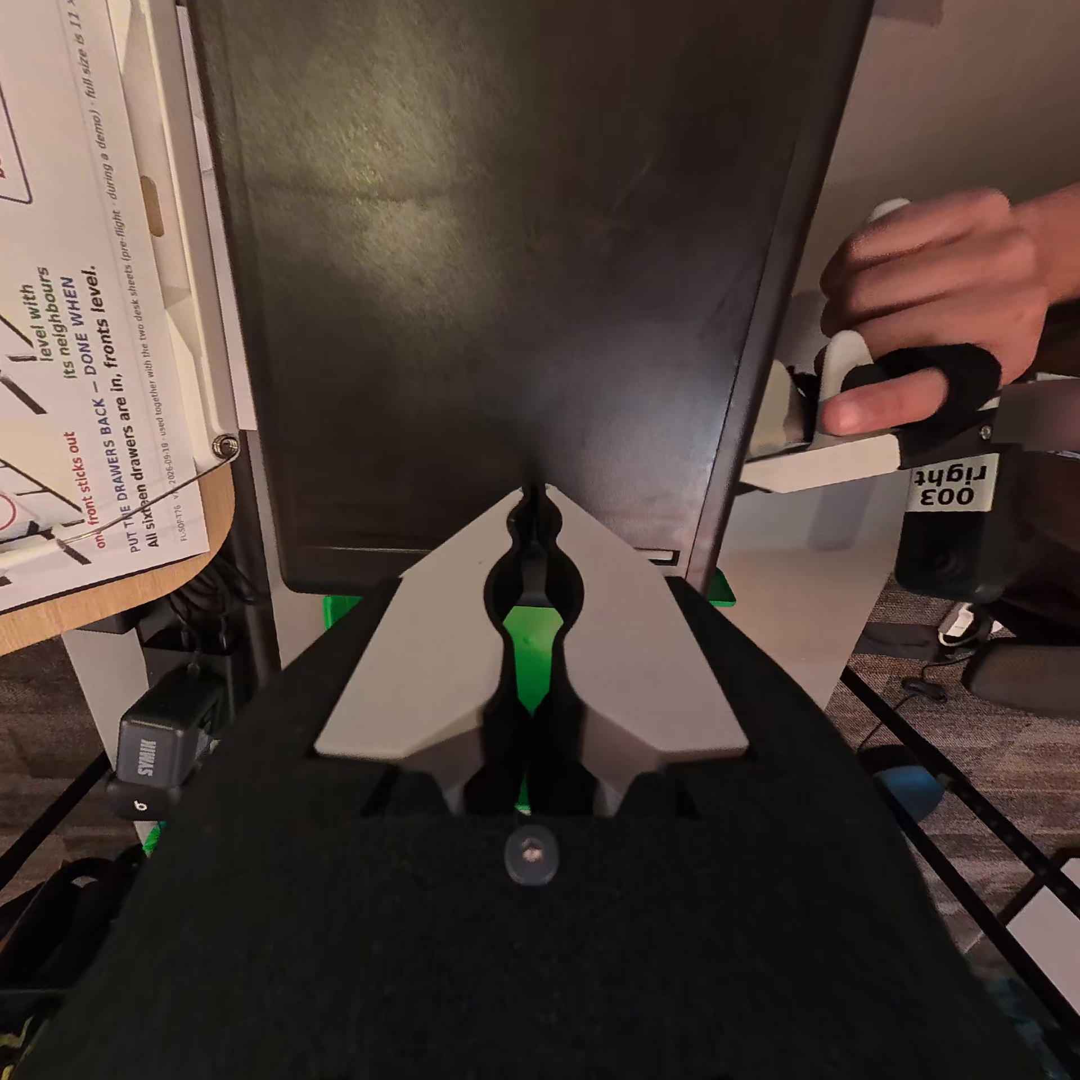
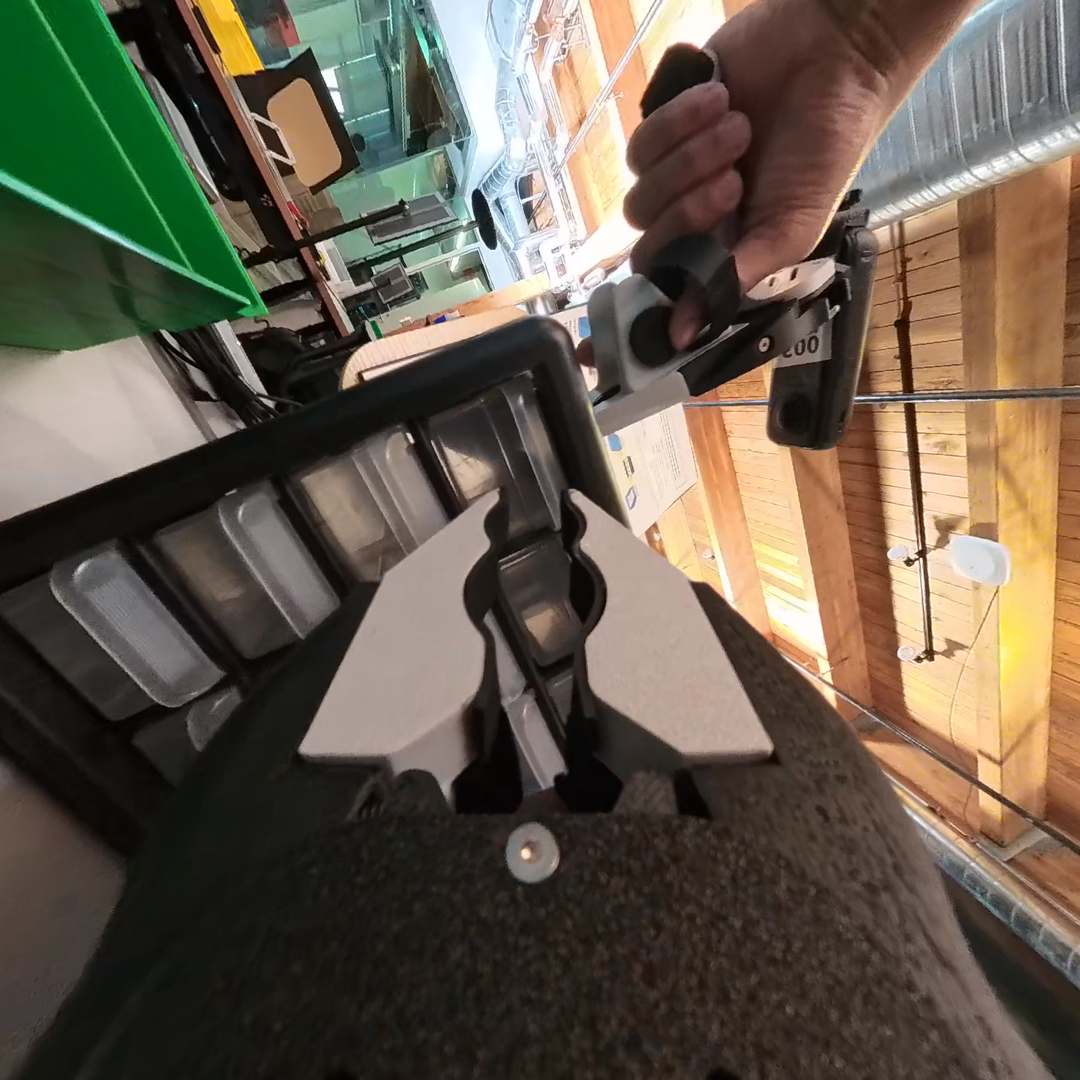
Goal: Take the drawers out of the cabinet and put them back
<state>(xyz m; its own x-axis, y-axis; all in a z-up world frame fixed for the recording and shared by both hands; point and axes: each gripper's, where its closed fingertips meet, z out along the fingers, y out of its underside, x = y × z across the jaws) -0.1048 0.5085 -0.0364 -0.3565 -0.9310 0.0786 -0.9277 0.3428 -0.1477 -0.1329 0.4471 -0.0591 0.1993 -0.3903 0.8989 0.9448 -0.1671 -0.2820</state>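
Sideways, cabinet [image 2: 280,467], drawer [image 2: 535,590] fronts camera-facing.

Black cabinet [image 1: 514,280], translucent grey drawers [image 2: 134,619]

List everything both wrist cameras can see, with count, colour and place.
Black plastic drawer cabinet: one, black, directly ahead of both grippers.
Translucent grey plastic drawers: at least five, smoky grey, in the cabinet's slots; one sits between the right gripper's fingers.
Green plastic bin: one, green, beyond the cabinet.
Printed paper sheet: one, white, on the wooden desk.
Black power adapter: one, black, below the desk.
Silver ceiling duct: one, silver, overhead.
Left hand: one, holding the left gripper.
Right hand: one, holding the right gripper.
Left gripper: one, grey and black, shut on the cabinet's edge.
Right gripper: one, grey and black, on a drawer.
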